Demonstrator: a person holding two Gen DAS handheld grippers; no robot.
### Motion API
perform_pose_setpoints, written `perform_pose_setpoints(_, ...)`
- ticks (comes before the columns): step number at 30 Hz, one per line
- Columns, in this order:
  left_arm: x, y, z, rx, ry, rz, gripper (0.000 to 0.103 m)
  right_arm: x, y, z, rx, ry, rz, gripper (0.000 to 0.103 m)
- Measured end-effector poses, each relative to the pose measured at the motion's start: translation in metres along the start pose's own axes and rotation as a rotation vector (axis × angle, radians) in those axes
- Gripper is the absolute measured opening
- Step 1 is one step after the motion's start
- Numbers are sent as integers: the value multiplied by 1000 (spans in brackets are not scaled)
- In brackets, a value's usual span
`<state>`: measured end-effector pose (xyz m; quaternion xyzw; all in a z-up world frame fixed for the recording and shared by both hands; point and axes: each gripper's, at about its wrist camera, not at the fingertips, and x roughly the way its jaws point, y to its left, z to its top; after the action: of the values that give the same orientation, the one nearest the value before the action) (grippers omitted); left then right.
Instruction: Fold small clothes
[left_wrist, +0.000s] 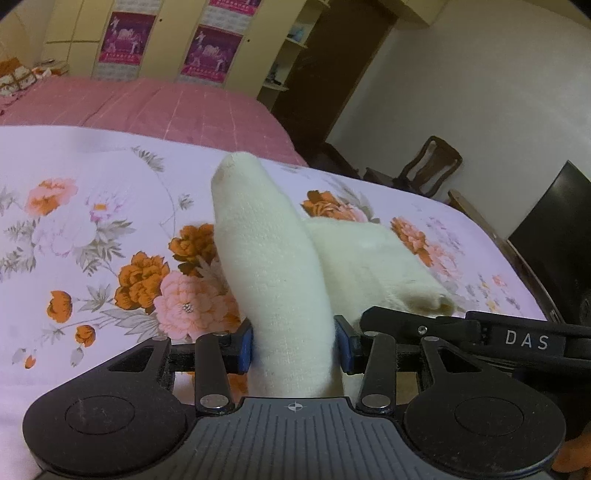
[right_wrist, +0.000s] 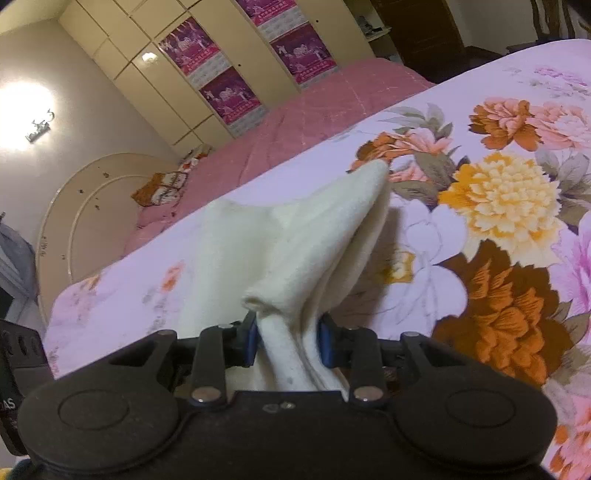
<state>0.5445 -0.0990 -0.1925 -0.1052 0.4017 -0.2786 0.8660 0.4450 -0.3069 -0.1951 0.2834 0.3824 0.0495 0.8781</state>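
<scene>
A small cream-white knit garment (left_wrist: 280, 266) lies partly on the floral bedsheet (left_wrist: 92, 229). My left gripper (left_wrist: 294, 345) is shut on a rolled part of it that sticks up and away between the blue pads. My right gripper (right_wrist: 288, 341) is shut on another bunched edge of the same garment (right_wrist: 295, 236), whose folded layers spread forward onto the sheet. The right gripper's black body (left_wrist: 480, 328) shows at the right of the left wrist view, close beside the left one.
A pink quilt (left_wrist: 147, 107) covers the bed beyond the floral sheet. Cream wardrobes with magenta posters (left_wrist: 210, 51) stand behind. A wooden chair (left_wrist: 428, 166) and a dark screen (left_wrist: 554, 221) stand off the bed's right edge. A round headboard (right_wrist: 92, 214) is at the left.
</scene>
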Motion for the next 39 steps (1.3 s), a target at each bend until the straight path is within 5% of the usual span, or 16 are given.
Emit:
perform_pose_setpoints(9, -41, 4, 0, -3, -53, 27, 43, -15, 25, -6, -5, -19, 60, 30)
perform_pose_setpoints(18, -113, 49, -1, -30, -112, 117, 43, 0, 85, -18, -50, -1, 146, 30)
perform_pose_setpoints(32, -204, 216, -11, -116, -149, 205, 43, 81, 230, -74, -123, 64, 198, 30)
perform_pose_setpoints(39, -210, 299, -21, -161, -154, 239, 43, 136, 282, -96, -162, 87, 179, 30)
